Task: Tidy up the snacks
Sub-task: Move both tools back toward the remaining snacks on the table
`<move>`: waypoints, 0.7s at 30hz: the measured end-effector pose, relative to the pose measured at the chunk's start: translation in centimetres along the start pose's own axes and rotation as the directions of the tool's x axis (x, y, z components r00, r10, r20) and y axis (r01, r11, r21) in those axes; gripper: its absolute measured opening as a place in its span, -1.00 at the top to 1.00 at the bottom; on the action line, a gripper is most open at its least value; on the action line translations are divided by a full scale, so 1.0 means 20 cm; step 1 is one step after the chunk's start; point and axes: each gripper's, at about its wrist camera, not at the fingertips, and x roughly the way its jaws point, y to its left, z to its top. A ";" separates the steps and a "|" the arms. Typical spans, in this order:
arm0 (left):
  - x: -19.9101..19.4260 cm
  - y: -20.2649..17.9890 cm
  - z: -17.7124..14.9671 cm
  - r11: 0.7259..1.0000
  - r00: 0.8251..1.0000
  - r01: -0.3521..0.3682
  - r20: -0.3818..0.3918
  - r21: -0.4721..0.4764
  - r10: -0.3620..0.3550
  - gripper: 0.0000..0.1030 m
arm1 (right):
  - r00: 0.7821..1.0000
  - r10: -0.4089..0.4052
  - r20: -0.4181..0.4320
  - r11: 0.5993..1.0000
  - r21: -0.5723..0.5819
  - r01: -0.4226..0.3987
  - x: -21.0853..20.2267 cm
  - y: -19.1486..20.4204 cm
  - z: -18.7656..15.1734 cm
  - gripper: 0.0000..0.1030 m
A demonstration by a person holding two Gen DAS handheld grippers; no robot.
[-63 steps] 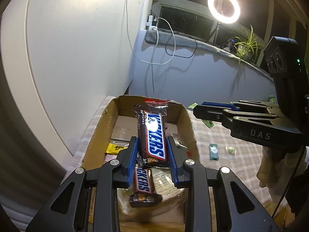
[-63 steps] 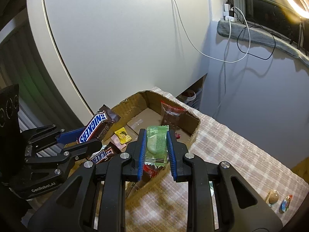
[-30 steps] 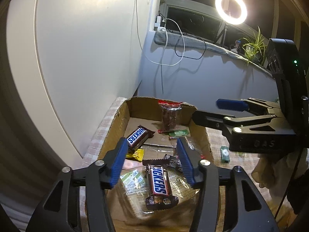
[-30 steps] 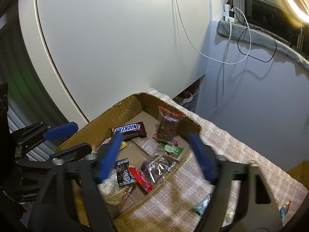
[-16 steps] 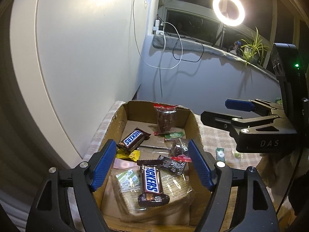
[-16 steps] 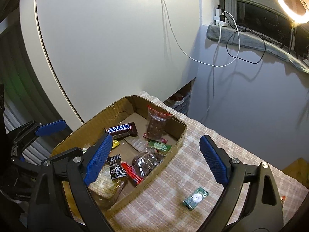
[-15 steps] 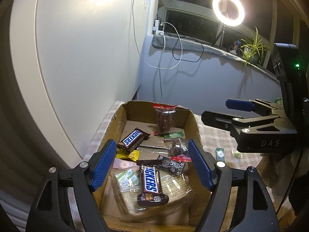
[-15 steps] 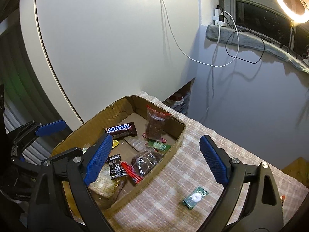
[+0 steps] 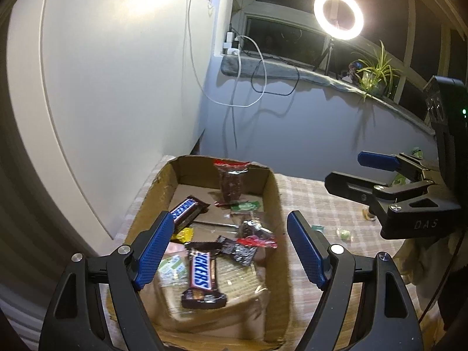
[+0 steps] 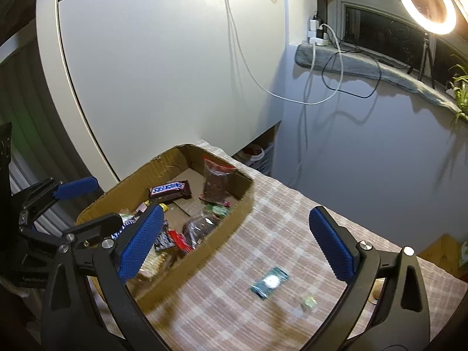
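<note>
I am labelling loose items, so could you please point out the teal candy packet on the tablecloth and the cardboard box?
teal candy packet (image 10: 269,282), right wrist view, on its white centre.
cardboard box (image 10: 216,244), right wrist view, on its outer side wall.

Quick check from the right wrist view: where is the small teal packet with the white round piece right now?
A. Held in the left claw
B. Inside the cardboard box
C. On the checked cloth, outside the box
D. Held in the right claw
C: the teal packet lies on the checked cloth, apart from the box, and the right claw is open and empty above it.
</note>
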 end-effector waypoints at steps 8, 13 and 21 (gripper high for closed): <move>0.03 -0.15 -0.01 0.997 0.998 0.066 -0.011 0.026 -0.066 -0.55 | 0.998 -0.059 0.015 0.997 0.048 0.058 -0.17 -0.22 -0.09 -0.97; 0.05 -0.26 -0.03 0.993 0.993 0.112 -0.025 0.043 -0.111 -0.55 | 0.995 -0.102 0.012 0.990 0.095 0.100 -0.29 -0.38 -0.19 -0.97; 0.13 -0.47 -0.08 0.981 0.983 0.177 -0.072 0.074 -0.172 -0.55 | 0.986 -0.165 -0.004 0.969 0.184 0.163 -0.43 -0.65 -0.38 -0.97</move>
